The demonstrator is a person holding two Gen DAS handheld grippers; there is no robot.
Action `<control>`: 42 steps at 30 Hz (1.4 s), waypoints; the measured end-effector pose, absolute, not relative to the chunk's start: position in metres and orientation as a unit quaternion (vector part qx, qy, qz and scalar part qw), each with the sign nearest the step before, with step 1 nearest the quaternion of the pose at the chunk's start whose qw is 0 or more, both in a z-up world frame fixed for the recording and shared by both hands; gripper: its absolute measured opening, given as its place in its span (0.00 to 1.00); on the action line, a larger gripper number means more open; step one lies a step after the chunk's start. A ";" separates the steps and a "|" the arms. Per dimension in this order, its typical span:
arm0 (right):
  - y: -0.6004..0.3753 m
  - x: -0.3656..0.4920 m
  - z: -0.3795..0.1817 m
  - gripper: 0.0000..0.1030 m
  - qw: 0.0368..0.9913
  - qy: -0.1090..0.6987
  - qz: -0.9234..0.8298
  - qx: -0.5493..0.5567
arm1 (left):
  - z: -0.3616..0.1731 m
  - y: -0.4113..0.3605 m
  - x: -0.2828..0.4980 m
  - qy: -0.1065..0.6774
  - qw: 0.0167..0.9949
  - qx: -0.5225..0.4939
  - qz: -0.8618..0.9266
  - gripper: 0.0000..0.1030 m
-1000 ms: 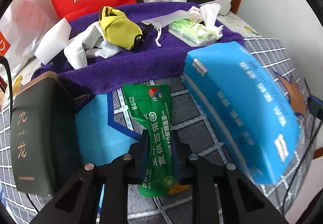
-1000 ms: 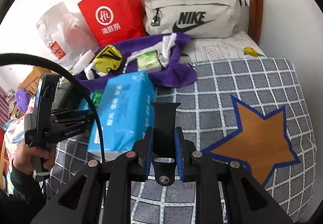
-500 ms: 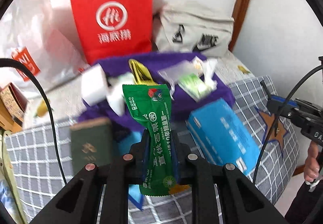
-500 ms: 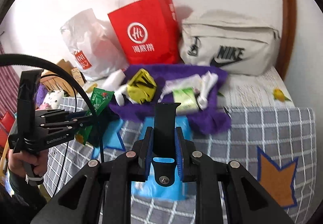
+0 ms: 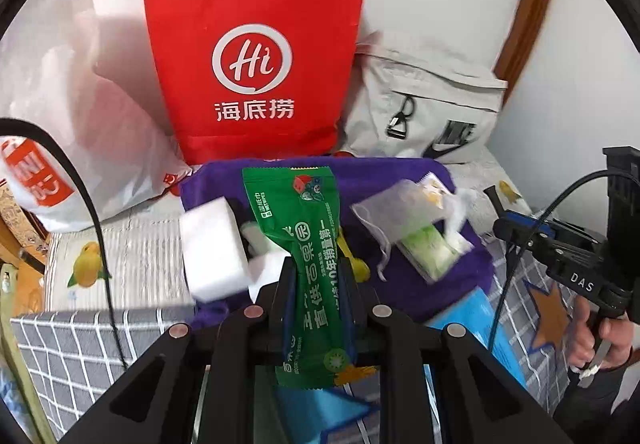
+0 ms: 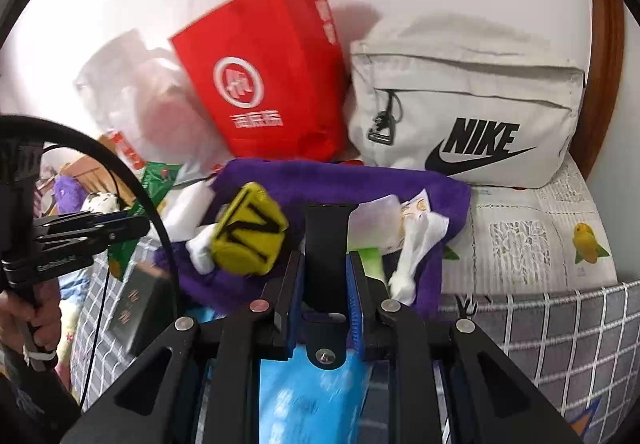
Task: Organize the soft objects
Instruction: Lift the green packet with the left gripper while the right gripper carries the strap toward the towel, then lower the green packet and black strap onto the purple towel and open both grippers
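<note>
Green wet-wipes pack (image 5: 310,268) now lifted higher.

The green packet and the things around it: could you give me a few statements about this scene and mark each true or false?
1. The left gripper is shut on the green packet. True.
2. The right gripper holds a yellow pouch. False: it is shut on a black strap; the yellow pouch lies on the purple towel.
3. The red paper bag stands behind the purple towel. True.
4. The beige Nike bag is left of the red paper bag. False: it sits to its right.
5. The green packet lies flat on the towel. False: it is held up above it.
</note>
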State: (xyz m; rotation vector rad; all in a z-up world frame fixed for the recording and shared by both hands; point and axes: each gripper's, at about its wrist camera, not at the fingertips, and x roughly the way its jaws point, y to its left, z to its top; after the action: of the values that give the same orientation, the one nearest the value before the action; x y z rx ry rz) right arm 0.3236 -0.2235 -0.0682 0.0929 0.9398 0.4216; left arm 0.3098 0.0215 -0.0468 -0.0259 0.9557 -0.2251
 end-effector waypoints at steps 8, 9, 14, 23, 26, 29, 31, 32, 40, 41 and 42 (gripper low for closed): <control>-0.214 0.373 -0.107 0.20 0.849 0.493 0.188 0.034 | -0.080 0.020 0.364 0.499 0.860 -0.029 -0.102 0.18; -0.214 0.377 -0.115 0.20 0.844 0.501 0.186 0.033 | -0.084 0.019 0.367 0.504 0.857 -0.031 -0.103 0.19; -0.209 0.386 -0.141 0.20 0.829 0.532 0.175 0.017 | -0.103 0.017 0.377 0.529 0.842 -0.038 -0.101 0.21; -0.206 0.396 -0.158 0.48 0.811 0.556 0.183 0.018 | -0.112 0.023 0.386 0.548 0.831 -0.037 -0.085 0.58; -0.207 0.400 -0.159 0.60 0.811 0.557 0.177 0.023 | -0.105 0.023 0.383 0.536 0.839 -0.032 -0.086 0.63; -0.208 0.399 -0.150 0.60 0.811 0.556 0.177 0.033 | -0.095 0.024 0.380 0.527 0.846 -0.026 -0.077 0.67; -0.211 0.395 -0.136 0.61 0.816 0.551 0.172 0.035 | -0.085 0.025 0.375 0.519 0.852 -0.018 -0.067 0.67; -0.212 0.391 -0.129 0.62 0.818 0.548 0.171 0.036 | -0.079 0.026 0.371 0.515 0.855 -0.015 -0.066 0.68; -0.215 0.323 -0.052 0.90 0.860 0.481 0.167 0.024 | -0.031 0.021 0.307 0.453 0.890 0.025 -0.043 0.94; -0.213 0.310 -0.043 0.92 0.866 0.473 0.165 0.019 | -0.026 0.021 0.296 0.451 0.891 0.020 -0.045 0.94; -0.211 0.301 -0.037 0.95 0.870 0.465 0.163 0.013 | -0.023 0.020 0.288 0.448 0.893 0.017 -0.047 0.94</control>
State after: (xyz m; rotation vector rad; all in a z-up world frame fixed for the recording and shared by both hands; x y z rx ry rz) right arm 0.3015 -0.2108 -0.0369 0.0269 0.9732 0.3413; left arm 0.2885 0.0203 -0.0227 0.0351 0.9295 -0.0965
